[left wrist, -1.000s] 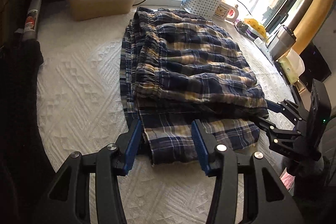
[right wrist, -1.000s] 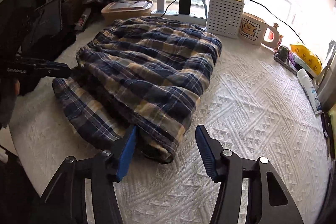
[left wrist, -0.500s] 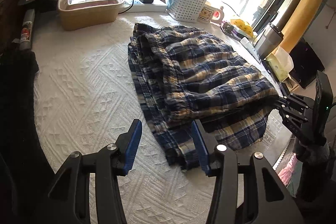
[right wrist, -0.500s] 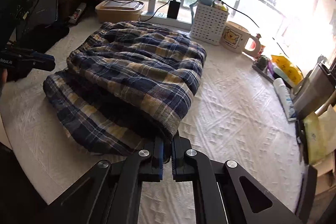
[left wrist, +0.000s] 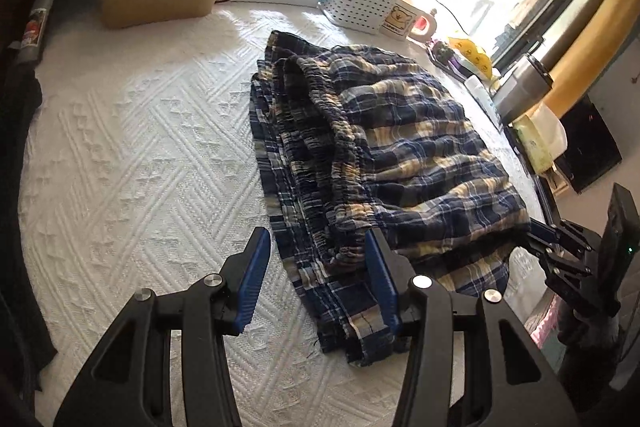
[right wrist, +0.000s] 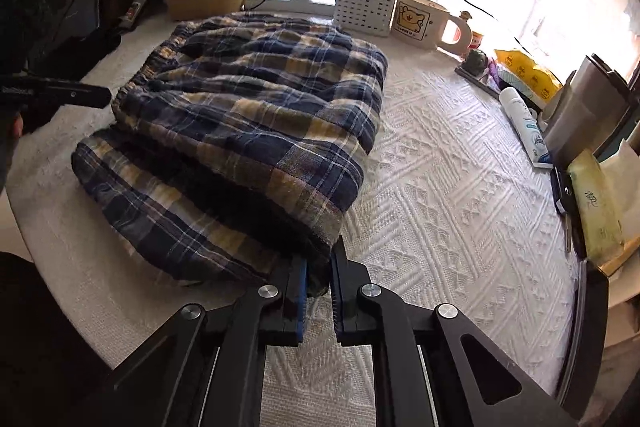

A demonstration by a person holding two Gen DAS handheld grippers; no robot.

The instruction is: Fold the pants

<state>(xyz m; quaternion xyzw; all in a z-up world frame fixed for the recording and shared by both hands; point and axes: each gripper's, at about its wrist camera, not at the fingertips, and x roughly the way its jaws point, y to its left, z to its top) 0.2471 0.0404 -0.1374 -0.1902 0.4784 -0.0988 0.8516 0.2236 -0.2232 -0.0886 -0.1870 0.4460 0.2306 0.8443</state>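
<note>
Having been clamped on the pants' folded corner, the right tongs are lifting it while the left tongs, released, are kept apart

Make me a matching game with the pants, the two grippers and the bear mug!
Things:
1. left gripper
2. right gripper
3. pants
4. mug

States:
A. stands by the white basket
B. shut on a corner of cloth
C. open, fingers apart
D. folded on the white cover

Pairs: 1-C, 2-B, 3-D, 4-A
</note>
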